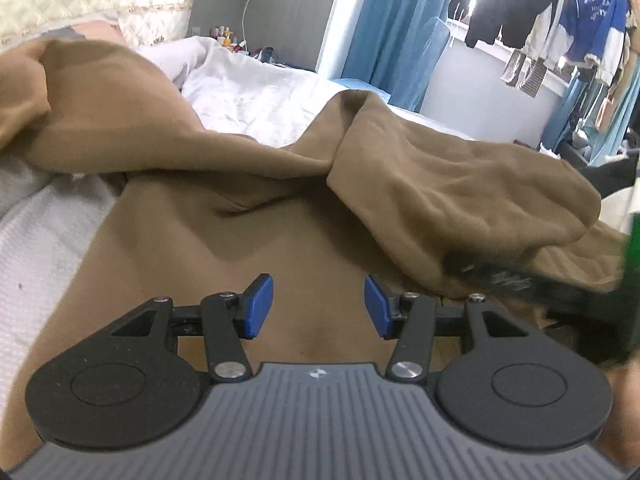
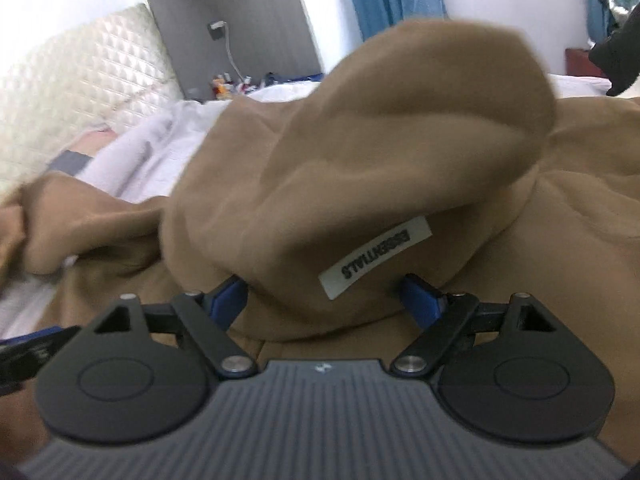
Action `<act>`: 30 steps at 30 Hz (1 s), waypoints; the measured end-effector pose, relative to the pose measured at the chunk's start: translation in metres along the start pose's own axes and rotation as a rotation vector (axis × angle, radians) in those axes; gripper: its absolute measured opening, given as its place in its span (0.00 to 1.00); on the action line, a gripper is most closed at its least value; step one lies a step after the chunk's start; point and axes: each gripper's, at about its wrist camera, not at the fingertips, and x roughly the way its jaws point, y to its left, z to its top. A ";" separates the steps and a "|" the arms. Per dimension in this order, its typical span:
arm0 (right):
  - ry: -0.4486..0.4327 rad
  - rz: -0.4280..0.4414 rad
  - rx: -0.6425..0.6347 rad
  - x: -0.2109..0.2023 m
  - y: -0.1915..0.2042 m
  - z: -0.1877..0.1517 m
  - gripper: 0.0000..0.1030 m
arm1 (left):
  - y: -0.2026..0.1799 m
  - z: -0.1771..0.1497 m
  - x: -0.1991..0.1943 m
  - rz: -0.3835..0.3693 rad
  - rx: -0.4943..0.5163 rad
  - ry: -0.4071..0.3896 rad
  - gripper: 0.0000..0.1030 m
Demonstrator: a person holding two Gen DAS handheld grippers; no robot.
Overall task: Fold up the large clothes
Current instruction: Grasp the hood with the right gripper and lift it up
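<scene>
Left gripper (image 1: 319, 306): a grey ribbed housing is seen, marked with a small white emblem at its front edge. Two black round-ended side plates, each with a raised disc, are joined to black linkage arms by silver pivot screws. Blue rectangular pads (image 1: 259, 306) are fitted on the fingertips.

Right gripper (image 2: 326, 302): the same build is noted, with grey ribbed housing, white emblem, black plates with triangular cut-outs, silver screws and blue pads (image 2: 420, 304).
</scene>
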 end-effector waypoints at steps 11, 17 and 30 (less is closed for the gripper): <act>-0.095 -0.192 -0.065 0.014 0.029 0.018 0.34 | 0.007 -0.005 0.010 0.023 -0.088 -0.004 0.55; -0.136 -0.215 -0.094 0.011 0.033 0.092 0.24 | 0.014 -0.001 0.004 0.013 -0.165 -0.009 0.55; -0.208 -0.343 -0.244 0.177 0.016 0.299 0.10 | 0.000 -0.001 0.061 0.004 -0.055 -0.063 0.55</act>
